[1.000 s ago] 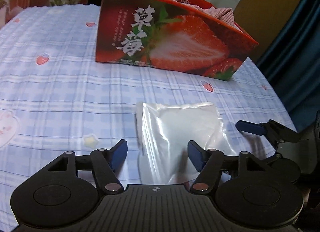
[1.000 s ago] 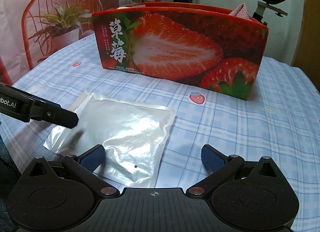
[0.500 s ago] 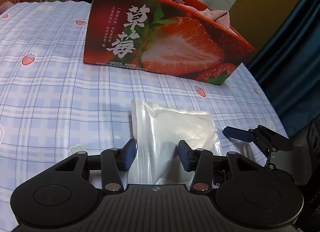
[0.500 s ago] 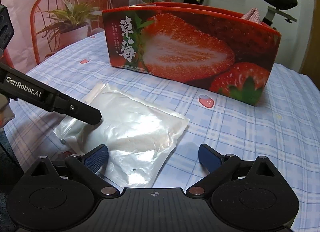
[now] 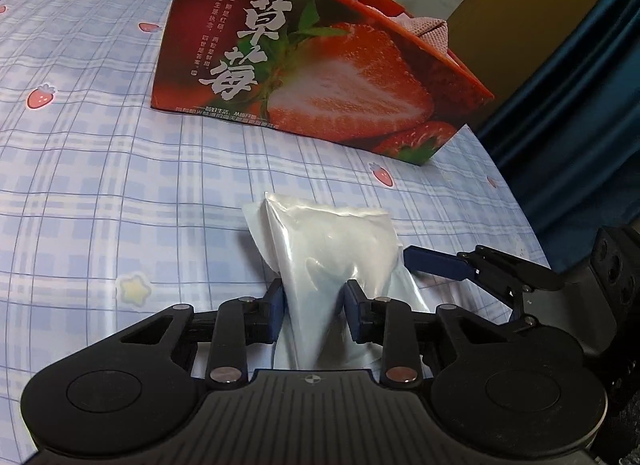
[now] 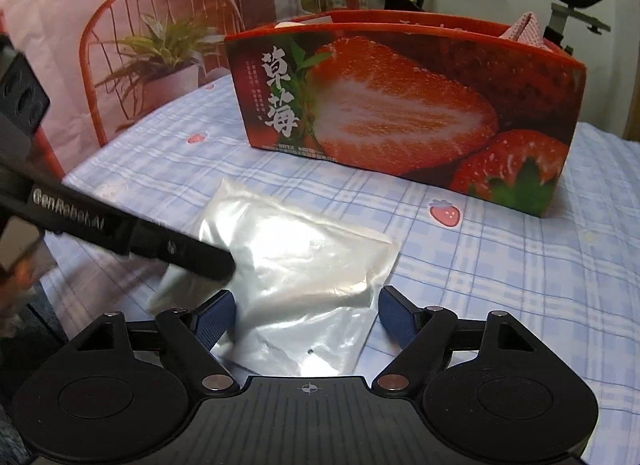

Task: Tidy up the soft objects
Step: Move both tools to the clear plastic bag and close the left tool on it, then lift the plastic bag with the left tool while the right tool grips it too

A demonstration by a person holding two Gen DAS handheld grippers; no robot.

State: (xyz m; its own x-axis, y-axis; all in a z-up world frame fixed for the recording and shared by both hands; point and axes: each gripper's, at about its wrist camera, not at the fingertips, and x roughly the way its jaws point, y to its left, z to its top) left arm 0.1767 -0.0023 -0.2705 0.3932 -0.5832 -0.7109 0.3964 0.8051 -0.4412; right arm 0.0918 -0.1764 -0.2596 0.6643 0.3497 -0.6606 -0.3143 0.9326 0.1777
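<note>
The clear plastic pouch (image 5: 332, 249) with something white inside lies on the tabletop (image 5: 100, 193), in the lower middle of both views, well in front of the strawberry box (image 5: 320, 77). In the left wrist view its near end is bunched into a narrow neck, and the left gripper (image 5: 314, 311) has just been closing on that neck: both blue pads press into the film, pinching it. In the right wrist view the pouch (image 6: 296, 261) spreads flatter, its loose film edge reaching down under the right gripper (image 6: 308, 315). That gripper's jaws have just been narrowing but stand spread; its left pad (image 6: 218, 315) sits against the pouch's edge, while its right pad lies clear of the film on the cloth. The left gripper's dark finger crosses in from the left of that frame onto the pouch. The box stands upright in the upper middle, open-topped, with a pink cloth (image 6: 530, 27) poking out at its right end. A blue checked cover printed with small strawberries covers the tabletop.
</note>
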